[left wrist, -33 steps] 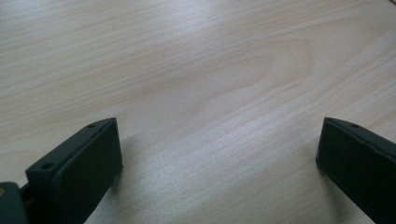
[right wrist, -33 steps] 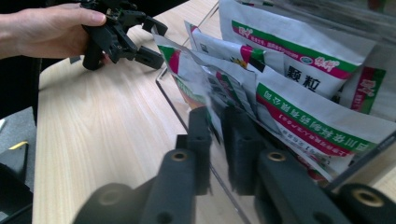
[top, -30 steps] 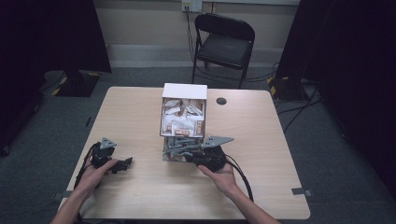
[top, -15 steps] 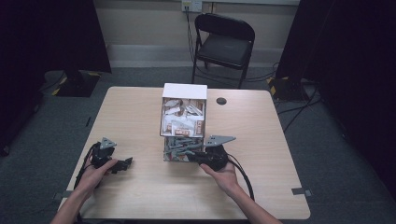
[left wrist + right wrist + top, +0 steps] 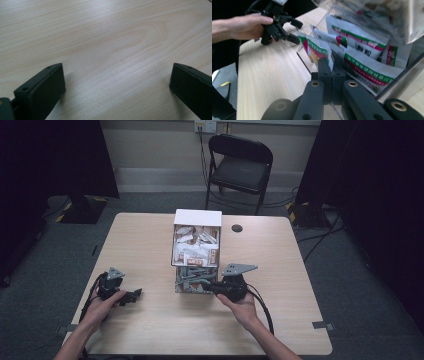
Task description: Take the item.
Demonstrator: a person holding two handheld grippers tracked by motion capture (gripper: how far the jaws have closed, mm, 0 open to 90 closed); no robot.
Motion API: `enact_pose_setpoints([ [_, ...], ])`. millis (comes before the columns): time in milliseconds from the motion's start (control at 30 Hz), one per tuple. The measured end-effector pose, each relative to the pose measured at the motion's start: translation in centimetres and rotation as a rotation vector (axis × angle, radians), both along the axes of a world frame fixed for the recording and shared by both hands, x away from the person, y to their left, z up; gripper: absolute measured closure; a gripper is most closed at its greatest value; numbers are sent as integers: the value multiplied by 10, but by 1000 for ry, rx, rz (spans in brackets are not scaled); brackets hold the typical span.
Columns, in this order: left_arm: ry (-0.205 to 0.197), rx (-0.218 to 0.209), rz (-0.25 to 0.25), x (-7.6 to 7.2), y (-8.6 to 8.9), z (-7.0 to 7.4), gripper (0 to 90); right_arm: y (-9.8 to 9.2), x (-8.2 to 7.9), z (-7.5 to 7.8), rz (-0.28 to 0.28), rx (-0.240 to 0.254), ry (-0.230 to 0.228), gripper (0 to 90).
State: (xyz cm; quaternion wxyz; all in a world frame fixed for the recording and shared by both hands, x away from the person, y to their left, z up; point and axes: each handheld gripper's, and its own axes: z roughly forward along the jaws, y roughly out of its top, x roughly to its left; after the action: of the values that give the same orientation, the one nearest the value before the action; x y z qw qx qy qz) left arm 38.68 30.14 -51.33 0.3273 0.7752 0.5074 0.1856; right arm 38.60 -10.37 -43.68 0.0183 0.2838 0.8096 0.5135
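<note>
A clear dispenser box (image 5: pixel 196 251) with a white top stands mid-table, full of white sachets with green and red print (image 5: pixel 362 42). My right gripper (image 5: pixel 202 286) reaches from the right into the box's low front opening. In the right gripper view its jaws (image 5: pixel 332 66) are pressed together on the edge of one sachet (image 5: pixel 318 50). My left gripper (image 5: pixel 134 296) rests on the table at the front left, held by a hand, apart from the box. Its jaws (image 5: pixel 117 82) stand wide open over bare wood, with nothing between them.
The wooden table (image 5: pixel 140 240) has bare room to the left and right of the box. A small black round cap (image 5: pixel 237 228) sits near the far edge. A black folding chair (image 5: pixel 240 167) stands behind the table.
</note>
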Motion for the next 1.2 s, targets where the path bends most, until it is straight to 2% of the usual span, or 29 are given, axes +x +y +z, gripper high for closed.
enact_pose_setpoints([
  [100,0,-1,-1,0,0,0,0,-2,0,4,-4,20,1,897],
  [633,0,-1,-1,0,0,0,0,-10,-7,20,-7,54,-38,900],
  [1200,0,0,-1,0,0,0,0,-13,-18,29,3,59,-51,900],
])
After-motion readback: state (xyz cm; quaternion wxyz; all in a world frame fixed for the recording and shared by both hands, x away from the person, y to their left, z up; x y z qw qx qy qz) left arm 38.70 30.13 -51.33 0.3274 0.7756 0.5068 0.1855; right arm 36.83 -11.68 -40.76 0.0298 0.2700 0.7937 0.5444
